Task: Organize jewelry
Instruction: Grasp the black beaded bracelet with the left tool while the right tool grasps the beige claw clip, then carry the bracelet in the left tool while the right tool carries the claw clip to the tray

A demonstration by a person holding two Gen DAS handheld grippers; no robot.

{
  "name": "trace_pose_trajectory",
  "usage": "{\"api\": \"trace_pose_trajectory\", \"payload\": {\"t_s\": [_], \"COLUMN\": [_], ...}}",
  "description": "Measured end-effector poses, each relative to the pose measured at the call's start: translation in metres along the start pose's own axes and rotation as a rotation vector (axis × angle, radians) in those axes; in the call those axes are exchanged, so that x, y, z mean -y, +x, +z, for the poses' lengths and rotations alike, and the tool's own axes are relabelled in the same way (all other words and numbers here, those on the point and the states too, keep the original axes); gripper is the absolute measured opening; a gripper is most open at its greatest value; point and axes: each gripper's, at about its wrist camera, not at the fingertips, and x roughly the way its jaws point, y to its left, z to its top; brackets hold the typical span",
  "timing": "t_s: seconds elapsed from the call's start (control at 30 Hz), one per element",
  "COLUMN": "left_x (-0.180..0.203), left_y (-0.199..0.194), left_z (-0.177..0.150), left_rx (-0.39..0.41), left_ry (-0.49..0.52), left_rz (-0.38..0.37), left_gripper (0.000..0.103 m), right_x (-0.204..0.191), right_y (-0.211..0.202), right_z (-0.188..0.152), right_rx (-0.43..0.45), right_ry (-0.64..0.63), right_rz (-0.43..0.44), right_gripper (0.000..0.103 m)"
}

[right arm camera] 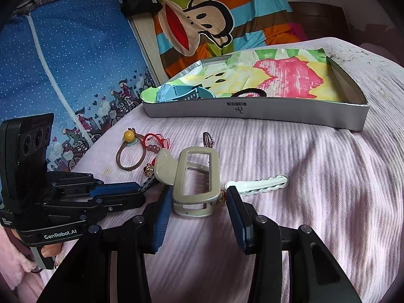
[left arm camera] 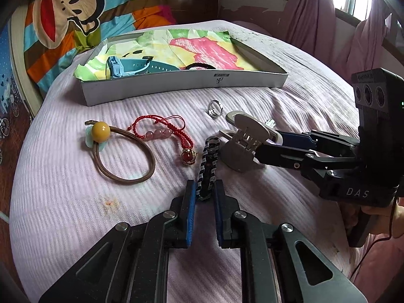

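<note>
Left gripper [left arm camera: 204,192] jaws clamping woven bracelet [left arm camera: 208,166], right gripper [right arm camera: 195,203] jaws gripping hair claw [right arm camera: 195,184]

One shallow grey cardboard box [left arm camera: 176,83], one blue watch [left arm camera: 136,67], two hair ties, brown with yellow bead [left arm camera: 121,151] and black [right arm camera: 250,92], one red braided bracelet [left arm camera: 164,131], one black-and-white woven bracelet [left arm camera: 208,166], one silver ring [left arm camera: 215,108], one beige claw clip [right arm camera: 195,179], one white flat clip [right arm camera: 260,184].

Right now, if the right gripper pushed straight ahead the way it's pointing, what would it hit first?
The right gripper would first meet the beige hair claw clip already between its fingers; beyond that, probably the silver ring, though depth is unclear.
</note>
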Motion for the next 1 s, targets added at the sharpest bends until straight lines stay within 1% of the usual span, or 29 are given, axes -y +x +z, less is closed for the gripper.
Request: {"api": "trace_pose_trajectory", "payload": {"t_s": [0.2,0.23,0.37,0.47,0.57,0.7,0.8,0.9,1.0], "left_x": [0.003,0.002,-0.007,-0.009,-0.004,0.002,0.005,0.011,0.017], "left_y": [0.0,0.0,-0.002,-0.006,-0.012,-0.018,-0.025,-0.031,-0.043], "left_z": [-0.004,-0.004,-0.01,-0.012,-0.014,-0.02,-0.026,-0.032,-0.038], "left_rx": [0.017,0.021,0.035,0.053,0.069,0.077,0.092,0.114,0.169], "left_ry": [-0.019,-0.031,-0.127,-0.167,-0.17,-0.179,-0.198,-0.208,-0.226], "left_rz": [0.02,0.016,-0.039,-0.046,-0.027,-0.053,-0.05,-0.025,-0.019], "left_gripper": [0.01,0.01,0.01,0.01,0.01,0.01,0.01,0.01,0.01], "right_x": [-0.004,-0.005,-0.005,-0.004,-0.005,-0.003,0.0,0.0,-0.002], "right_y": [0.007,0.008,0.015,0.018,0.017,0.017,0.012,0.003,-0.01], "right_z": [0.005,0.007,0.012,0.014,0.013,0.011,0.01,0.009,0.007], "right_rx": [0.002,0.002,-0.006,-0.01,-0.006,-0.003,0.019,0.052,0.091], "right_ry": [-0.028,-0.028,-0.037,-0.04,-0.045,-0.037,-0.028,-0.025,-0.033], "right_rz": [-0.002,0.002,0.018,0.026,0.031,0.048,0.058,0.065,0.071], "right_gripper": [0.041,0.041,0.042,0.041,0.041,0.041,0.04,0.04,0.04]}}
